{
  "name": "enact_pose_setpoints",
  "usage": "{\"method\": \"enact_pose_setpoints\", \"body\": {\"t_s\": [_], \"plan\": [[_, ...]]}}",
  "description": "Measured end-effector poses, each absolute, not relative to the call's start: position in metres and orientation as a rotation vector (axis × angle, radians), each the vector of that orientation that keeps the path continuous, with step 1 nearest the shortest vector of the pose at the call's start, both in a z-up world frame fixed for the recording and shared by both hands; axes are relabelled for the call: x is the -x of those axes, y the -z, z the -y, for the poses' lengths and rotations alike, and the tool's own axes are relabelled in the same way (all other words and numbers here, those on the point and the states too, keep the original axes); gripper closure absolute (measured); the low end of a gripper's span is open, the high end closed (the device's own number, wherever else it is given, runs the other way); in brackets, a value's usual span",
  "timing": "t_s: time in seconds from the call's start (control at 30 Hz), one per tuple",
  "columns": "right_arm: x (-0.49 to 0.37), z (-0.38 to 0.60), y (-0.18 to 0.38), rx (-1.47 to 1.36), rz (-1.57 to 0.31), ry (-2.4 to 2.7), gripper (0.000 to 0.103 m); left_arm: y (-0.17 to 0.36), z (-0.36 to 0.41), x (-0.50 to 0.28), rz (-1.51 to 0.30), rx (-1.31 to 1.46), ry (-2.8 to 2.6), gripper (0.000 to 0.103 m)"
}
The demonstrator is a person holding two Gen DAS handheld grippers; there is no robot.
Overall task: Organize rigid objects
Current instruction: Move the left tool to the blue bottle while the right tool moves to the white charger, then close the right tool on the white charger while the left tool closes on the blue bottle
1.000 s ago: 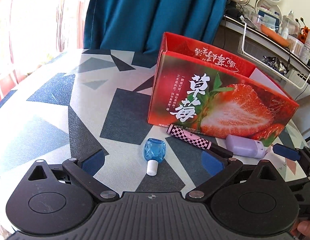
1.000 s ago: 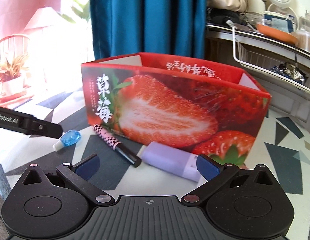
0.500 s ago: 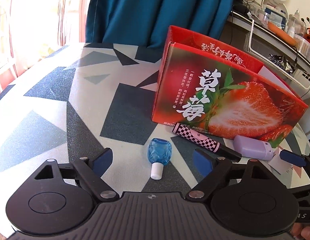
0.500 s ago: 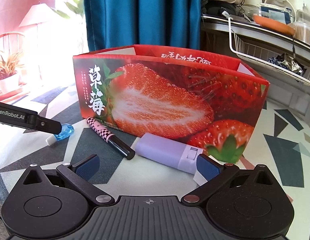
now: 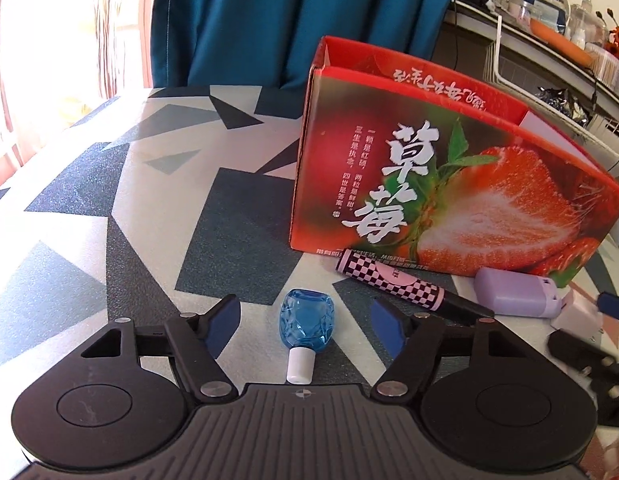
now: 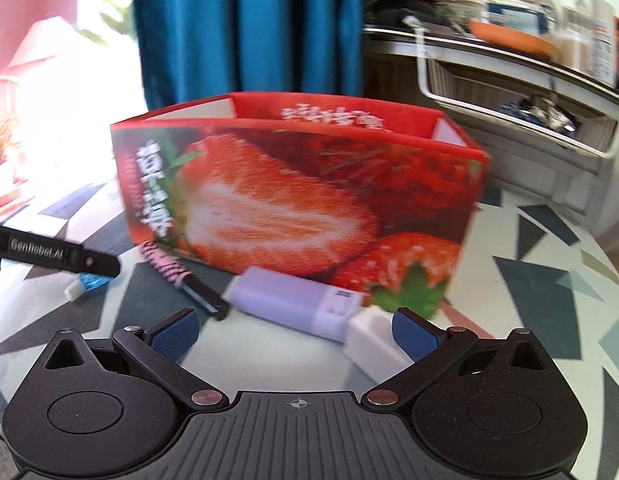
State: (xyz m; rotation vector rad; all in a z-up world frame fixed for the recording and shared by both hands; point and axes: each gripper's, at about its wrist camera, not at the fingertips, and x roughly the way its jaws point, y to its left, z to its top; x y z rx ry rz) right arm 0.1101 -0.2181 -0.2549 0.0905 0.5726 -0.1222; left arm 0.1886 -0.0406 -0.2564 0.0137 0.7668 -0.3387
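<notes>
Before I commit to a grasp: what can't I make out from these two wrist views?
- Strawberry box interior: its front wall hides it in both views.
- Blue bottle: in the right wrist view, the left gripper's finger covers most of it.
- White block: blurred in the right wrist view.
- Checkered pen label: too small in the left wrist view.

The tall red cardboard box (image 5: 449, 184) with a strawberry photo carries two big white Chinese characters, 草莓, on its front, and beside them four short columns of small white Chinese text, too small to read surely. The black arm of the left gripper (image 6: 53, 254) shows the white word "GenRobot.AI". The checkered pink-and-black pen (image 5: 393, 278) has an unreadable label.
</notes>
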Motion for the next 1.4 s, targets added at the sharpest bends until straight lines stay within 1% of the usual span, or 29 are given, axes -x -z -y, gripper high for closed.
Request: {"method": "enact_pose_setpoints", "body": {"t_s": [0.03,0.07,0.13,0.27,0.33,0.37,0.47,0.6,0.73,0.77,0.8,0.87,0.97,1.27,1.4], "plan": [[-0.109,0.222,0.255,-0.099,-0.572,0.138,0.001,0.258,0.041,-0.189,-0.771,-0.012,0.340,0.033],[-0.109,0.225,0.255,-0.105,-0.573,0.152,0.001,0.260,0.040,-0.189,-0.777,-0.011,0.342,0.038],[-0.110,0.233,0.256,-0.115,-0.578,0.180,0.001,0.261,0.040,-0.186,-0.767,-0.020,0.336,0.042],[-0.114,0.248,0.263,-0.142,-0.590,0.225,0.001,0.260,0.034,-0.185,-0.766,-0.001,0.331,0.055],[-0.115,0.254,0.266,-0.162,-0.592,0.230,0.003,0.260,0.032,-0.183,-0.760,-0.003,0.332,0.057],[-0.116,0.257,0.268,-0.169,-0.594,0.235,0.006,0.260,0.031,-0.182,-0.757,-0.003,0.333,0.058],[-0.120,0.266,0.272,-0.182,-0.611,0.246,0.011,0.260,0.031,-0.183,-0.758,0.003,0.329,0.058],[-0.122,0.272,0.276,-0.210,-0.627,0.236,0.022,0.261,0.032,-0.181,-0.752,0.002,0.329,0.058],[-0.123,0.264,0.277,-0.168,-0.646,0.191,0.033,0.261,0.032,-0.181,-0.751,0.001,0.326,0.058],[-0.124,0.261,0.277,-0.155,-0.657,0.178,0.041,0.261,0.032,-0.181,-0.750,-0.001,0.327,0.058],[-0.125,0.258,0.278,-0.143,-0.671,0.174,0.051,0.261,0.032,-0.181,-0.750,-0.002,0.327,0.058],[-0.125,0.253,0.278,-0.126,-0.676,0.168,0.056,0.261,0.032,-0.181,-0.749,0.000,0.328,0.058],[-0.124,0.250,0.277,-0.130,-0.682,0.153,0.060,0.262,0.032,-0.180,-0.746,-0.002,0.327,0.058],[-0.120,0.236,0.271,-0.122,-0.708,0.089,0.061,0.262,0.033,-0.178,-0.738,-0.014,0.330,0.058],[-0.119,0.227,0.266,-0.080,-0.691,0.056,0.061,0.262,0.033,-0.178,-0.738,-0.014,0.330,0.058]]}}
